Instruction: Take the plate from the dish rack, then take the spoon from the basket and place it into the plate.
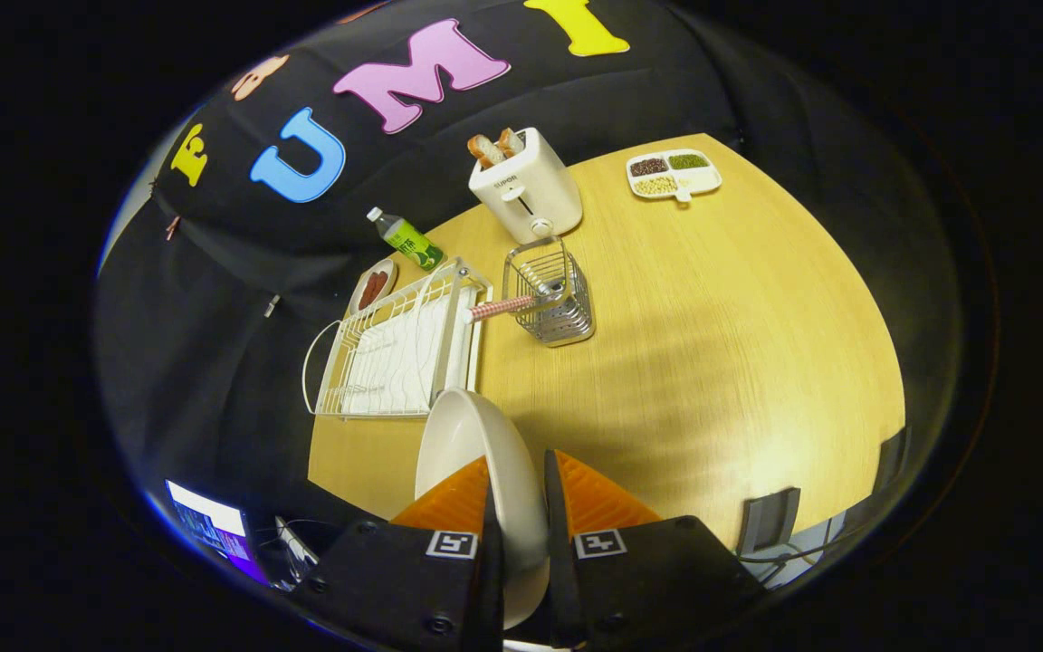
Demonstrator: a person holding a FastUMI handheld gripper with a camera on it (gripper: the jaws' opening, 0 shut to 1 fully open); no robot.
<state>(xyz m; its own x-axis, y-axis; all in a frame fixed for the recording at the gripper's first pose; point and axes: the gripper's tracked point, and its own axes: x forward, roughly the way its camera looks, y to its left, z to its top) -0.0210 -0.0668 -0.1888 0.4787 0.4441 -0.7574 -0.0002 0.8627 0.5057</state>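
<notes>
tool clamped on plate rim, held on edge above table, just off dish rack | plate: stiff, glazed, slick, breakable (rim grip could slip) | spoon in basket; grab handle

We see a toaster holding 2 bread slices, a bottle, a sectioned tray, and a small dish on the table.
</notes>
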